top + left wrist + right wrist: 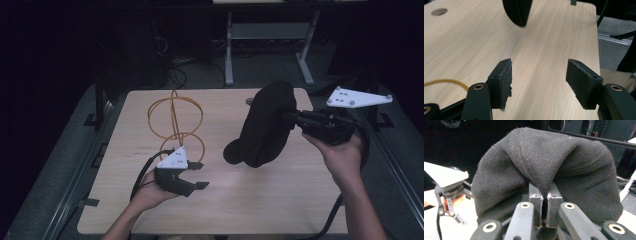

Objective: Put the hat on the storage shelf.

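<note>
Bare wooden table (pixel 260 200) across the near half, left gripper (pixel 200 175) jaws spread wide (nothing between), right gripper (pixel 292 120) clamped on black cloth (pixel 262 125) lifted mid-table, yellow cable loops (pixel 175 120) far-left.

My left gripper (pixel 199 175) and right gripper (pixel 291 119) are black, brass-screwed, each topped by a pale three-cornered plate, trailing black cables.

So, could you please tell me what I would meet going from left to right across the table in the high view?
Orange cable loops → left gripper, jaws open → black cloth, hanging lifted → right gripper, shut on the cloth → its white three-cornered plate.
</note>
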`<state>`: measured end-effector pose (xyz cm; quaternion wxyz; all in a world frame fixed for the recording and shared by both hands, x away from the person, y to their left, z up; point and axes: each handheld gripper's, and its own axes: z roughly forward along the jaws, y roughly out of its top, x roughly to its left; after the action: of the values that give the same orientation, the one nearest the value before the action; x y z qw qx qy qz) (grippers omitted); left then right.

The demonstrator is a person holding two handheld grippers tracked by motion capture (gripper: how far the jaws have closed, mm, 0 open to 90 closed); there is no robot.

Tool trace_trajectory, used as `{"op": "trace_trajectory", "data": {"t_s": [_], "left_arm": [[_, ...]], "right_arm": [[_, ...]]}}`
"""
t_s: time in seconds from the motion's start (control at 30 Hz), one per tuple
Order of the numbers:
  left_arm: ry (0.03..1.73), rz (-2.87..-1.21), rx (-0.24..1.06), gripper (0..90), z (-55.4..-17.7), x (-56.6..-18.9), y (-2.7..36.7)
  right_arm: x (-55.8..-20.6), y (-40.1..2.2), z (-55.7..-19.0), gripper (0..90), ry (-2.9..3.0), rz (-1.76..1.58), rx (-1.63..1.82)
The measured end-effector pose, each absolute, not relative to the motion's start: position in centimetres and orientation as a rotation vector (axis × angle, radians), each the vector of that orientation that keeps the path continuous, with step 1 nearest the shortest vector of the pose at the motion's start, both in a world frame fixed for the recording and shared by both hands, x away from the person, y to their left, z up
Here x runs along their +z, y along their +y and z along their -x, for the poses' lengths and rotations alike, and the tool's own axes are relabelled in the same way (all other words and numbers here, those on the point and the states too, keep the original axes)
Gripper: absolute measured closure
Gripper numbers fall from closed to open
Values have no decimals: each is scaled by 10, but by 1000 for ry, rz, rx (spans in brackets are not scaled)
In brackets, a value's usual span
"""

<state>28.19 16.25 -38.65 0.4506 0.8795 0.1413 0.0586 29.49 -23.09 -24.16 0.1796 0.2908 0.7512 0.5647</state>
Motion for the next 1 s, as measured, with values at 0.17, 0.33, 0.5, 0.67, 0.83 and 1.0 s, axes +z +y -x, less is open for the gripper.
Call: {"op": "trace_trajectory", "data": {"t_s": [0.17, 0.33, 0.5, 0.67, 0.83, 1.0], "left_arm": [[348, -2202, 156, 377, -278, -399, 162], [331, -2246, 168, 347, -275, -410, 161], [351, -2237, 159, 333, -274, -416, 167], [363, -2239, 161, 326, -276, -417, 170], [367, -2233, 172, 311, -277, -419, 168], [354, -2237, 168, 309, -276, -421, 165]], "right_arm": [[-229, -218, -303, 857, 2137, -796, 1590], [-217, -203, -311, 856, 2163, -767, 1574], [-211, -190, -319, 855, 2180, -747, 1571], [-207, -180, -325, 855, 2191, -729, 1565], [-199, -162, -334, 854, 2218, -687, 1565], [-193, -147, -342, 856, 2243, -658, 1566]]}}
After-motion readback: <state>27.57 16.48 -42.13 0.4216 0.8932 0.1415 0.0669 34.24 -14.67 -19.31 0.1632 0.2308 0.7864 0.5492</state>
